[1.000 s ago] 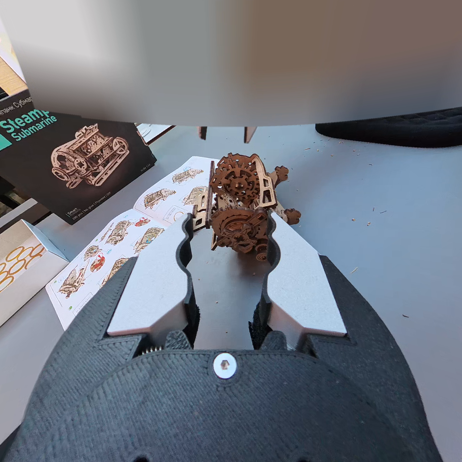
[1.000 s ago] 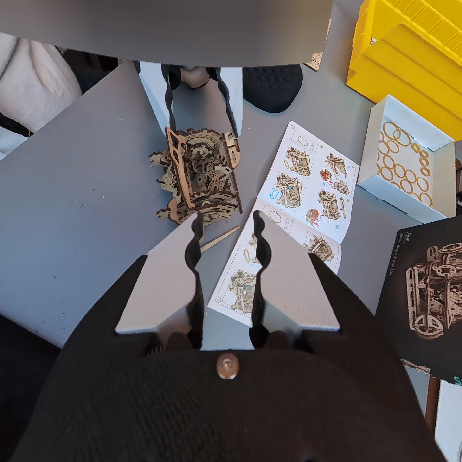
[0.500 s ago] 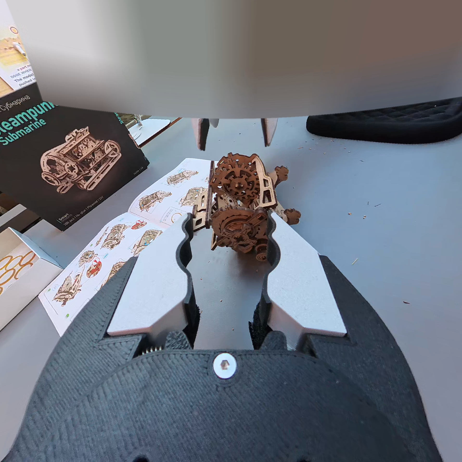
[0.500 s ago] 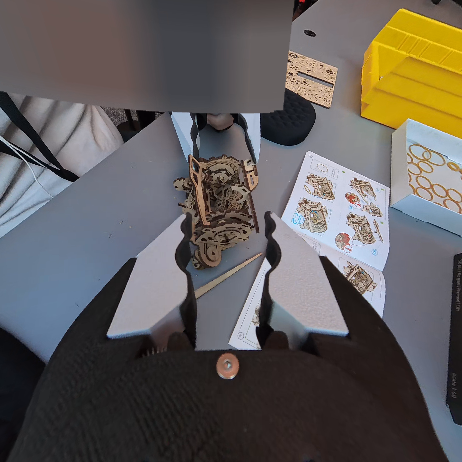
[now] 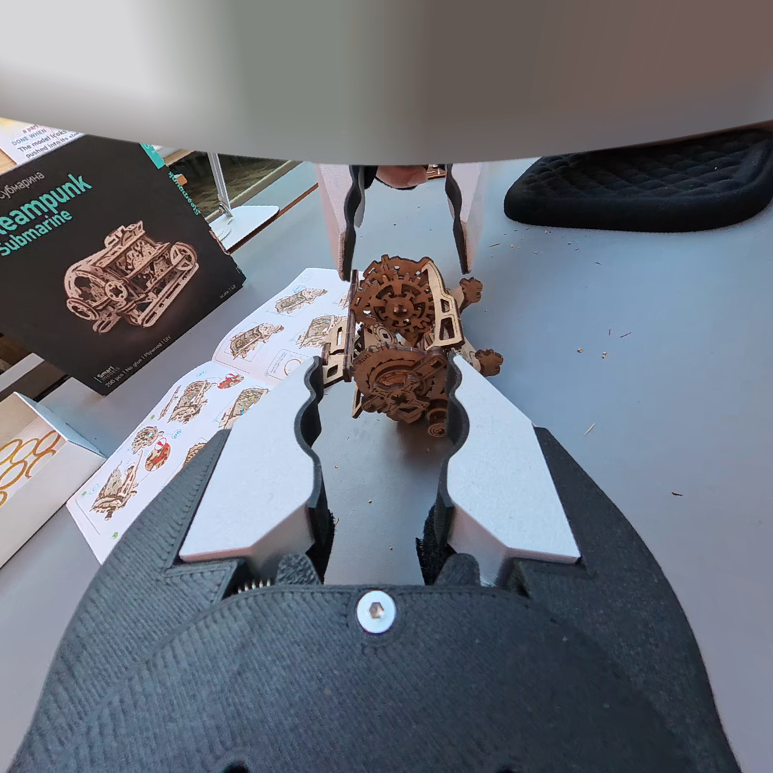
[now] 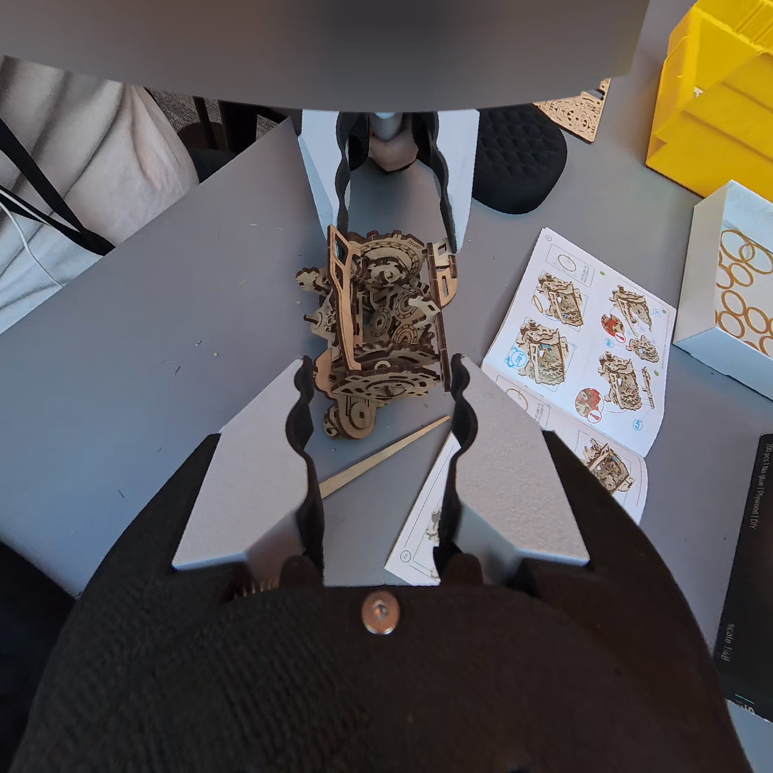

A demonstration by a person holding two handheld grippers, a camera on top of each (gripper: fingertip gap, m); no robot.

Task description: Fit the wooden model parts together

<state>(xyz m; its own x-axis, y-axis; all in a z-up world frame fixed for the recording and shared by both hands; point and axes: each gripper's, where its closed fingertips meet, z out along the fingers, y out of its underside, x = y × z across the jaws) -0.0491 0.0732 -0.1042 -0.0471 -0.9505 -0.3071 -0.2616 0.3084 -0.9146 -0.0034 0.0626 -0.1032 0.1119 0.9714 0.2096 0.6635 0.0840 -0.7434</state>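
Note:
A wooden gear model [image 5: 403,343] stands on the grey table [image 5: 627,397], also seen in the right wrist view [image 6: 382,330]. My left gripper [image 5: 382,378] is open, its fingertips on either side of the model's near end. My right gripper [image 6: 382,376] is open, its fingertips flanking the model's opposite end. Each gripper shows across the model in the other's view: the right gripper [image 5: 403,251] and the left gripper [image 6: 393,226], both open. A thin pointed wooden stick [image 6: 382,458] lies on the table beside the model, between the right fingers.
An open instruction booklet [image 6: 577,347] lies beside the model. A black kit box [image 5: 100,267] and a white box with golden rings [image 6: 740,276] stand beyond it. Yellow bins [image 6: 719,104], a black pad [image 5: 644,188] and a cut plywood sheet [image 6: 577,104] sit farther off. Tip to tip, the grippers are about 6 cm apart. The thin pointed wooden stick [image 6: 382,458] sits 7 cm or so from the ends of my right fingers.
My right gripper has come closer to the model and opened wider, its fingertips now flanking it. My left gripper has stayed in place around the model's other end.

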